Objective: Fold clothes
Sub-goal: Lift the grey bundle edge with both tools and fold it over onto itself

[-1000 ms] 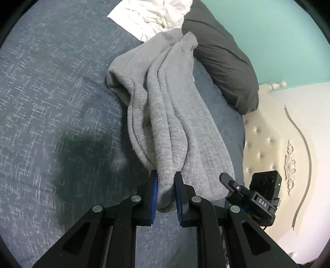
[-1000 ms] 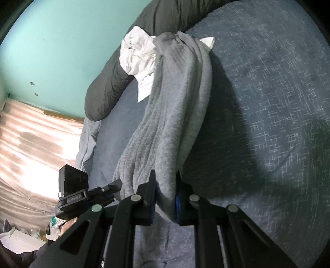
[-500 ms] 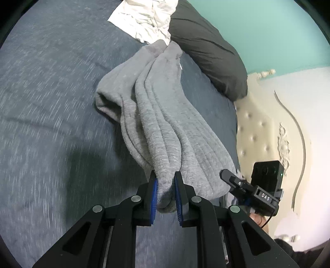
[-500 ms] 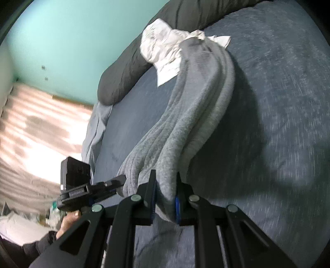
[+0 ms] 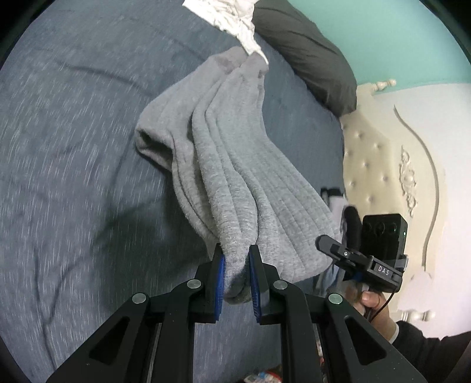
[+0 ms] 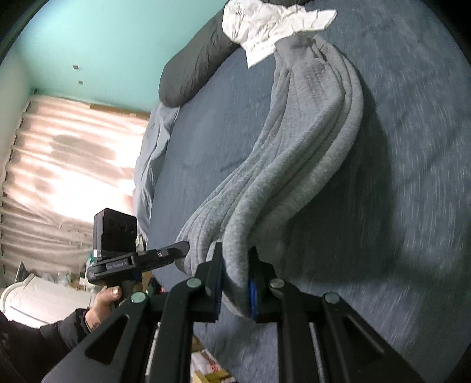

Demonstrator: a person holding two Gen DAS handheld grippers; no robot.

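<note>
Both grippers are clamped on the near edge of a grey fleece garment [image 5: 235,165], a little way apart from each other. The left gripper [image 5: 237,259] pinches a bunched fold of the cloth between its blue pads [image 5: 220,274], and the right gripper [image 6: 235,265] does the same with another fold of the same edge, its pads pressed tight into the fleece.

The garment hangs in long ridges from the two grips and stretches away across the bed [image 5: 73,147], which is covered in a dark blue flecked blanket. Its far end lies on the blanket, touching a crumpled white cloth [image 5: 232,17] near a dark grey pillow [image 5: 312,59]. On the left side a loop of the fleece sags down onto the blanket.

From the left gripper's view the right gripper shows to the side with a hand [image 5: 374,306] around its handle, in front of a cream padded headboard [image 5: 379,165]. From the right gripper's view the other hand [image 6: 103,306] holds the left gripper, with a pale curtain [image 6: 64,165] and a turquoise wall [image 6: 103,44] beyond.
</note>
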